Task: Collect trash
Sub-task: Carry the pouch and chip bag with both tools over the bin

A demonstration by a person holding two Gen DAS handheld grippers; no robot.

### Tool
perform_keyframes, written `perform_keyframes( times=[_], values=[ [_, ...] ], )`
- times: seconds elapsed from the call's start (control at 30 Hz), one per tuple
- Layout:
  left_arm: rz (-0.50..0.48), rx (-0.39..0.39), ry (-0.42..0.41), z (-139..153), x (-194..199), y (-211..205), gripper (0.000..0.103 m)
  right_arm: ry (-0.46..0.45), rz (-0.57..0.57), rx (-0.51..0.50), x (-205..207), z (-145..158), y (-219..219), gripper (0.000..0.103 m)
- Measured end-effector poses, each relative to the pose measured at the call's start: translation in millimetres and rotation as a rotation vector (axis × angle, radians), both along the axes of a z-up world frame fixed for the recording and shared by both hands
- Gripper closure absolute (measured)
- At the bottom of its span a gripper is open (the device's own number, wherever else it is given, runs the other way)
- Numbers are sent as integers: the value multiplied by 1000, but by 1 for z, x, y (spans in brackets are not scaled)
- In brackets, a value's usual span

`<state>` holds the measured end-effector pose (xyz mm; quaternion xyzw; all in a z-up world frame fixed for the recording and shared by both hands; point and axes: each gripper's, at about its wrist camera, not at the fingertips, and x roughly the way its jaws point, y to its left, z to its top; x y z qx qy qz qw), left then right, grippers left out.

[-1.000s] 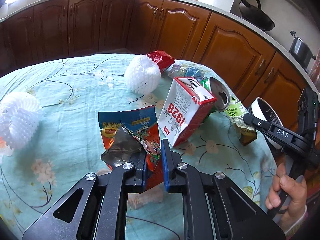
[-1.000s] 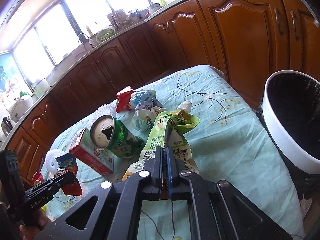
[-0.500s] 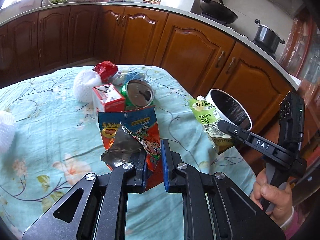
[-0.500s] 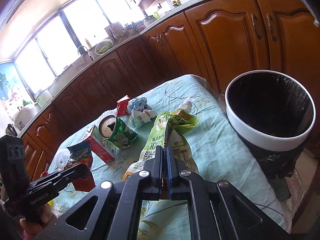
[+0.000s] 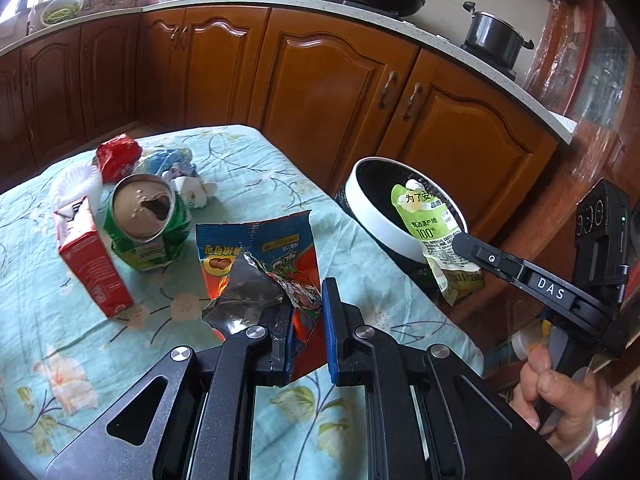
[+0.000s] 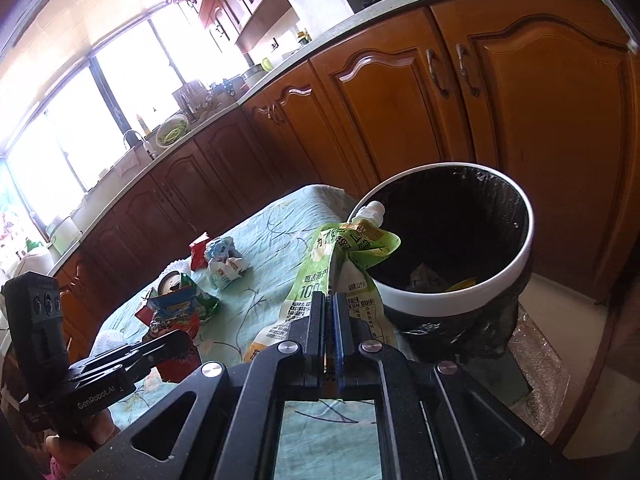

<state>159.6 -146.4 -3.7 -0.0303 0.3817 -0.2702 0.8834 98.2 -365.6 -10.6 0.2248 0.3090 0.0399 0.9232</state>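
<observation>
My left gripper point(image 5: 307, 312) is shut on a torn red and blue snack wrapper point(image 5: 260, 268), held above the table. My right gripper point(image 6: 330, 316) is shut on a green spouted drink pouch point(image 6: 340, 264), whose top reaches over the near rim of the white-rimmed trash bin point(image 6: 516, 268). In the left wrist view the pouch point(image 5: 430, 220) hangs in front of the bin point(image 5: 372, 224), off the table's right edge. The bin has a black liner and some trash at the bottom.
On the floral tablecloth point(image 5: 48, 320) lie a red carton point(image 5: 90, 264), a crushed green can point(image 5: 146, 224), a red wrapper point(image 5: 118, 156), crumpled blue-white wrappers point(image 5: 180, 176) and white foam netting point(image 5: 72, 184). Wooden cabinets point(image 5: 328, 92) stand behind.
Both grippers have swung right toward the bin with their trash. The pouch has moved from over the table to the bin's rim. The carton and can have slid left in view.
</observation>
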Motion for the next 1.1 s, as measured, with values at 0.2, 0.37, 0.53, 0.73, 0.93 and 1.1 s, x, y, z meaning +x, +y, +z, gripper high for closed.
perform_keyframes(
  times=[0.2,0.37,0.53,0.73,0.93,1.1],
  values=[
    [-54,0,-5,3,5,-32,93,-3,-42,-2,-4,-1,-22,100],
    [-92,3,-9,5,11,-56,93,1,-65,-3,-3,-4,-34,100],
    [-121,7,-15,8,17,-75,93,2,-89,-3,3,-6,-48,100],
    [-153,14,-9,9,31,-95,93,10,-110,-12,15,-8,-64,100],
    [-181,16,17,10,56,-124,93,28,-125,-16,29,-10,-80,100],
    [-206,25,41,9,75,-148,93,46,-127,-30,40,-11,-90,99]
  ],
)
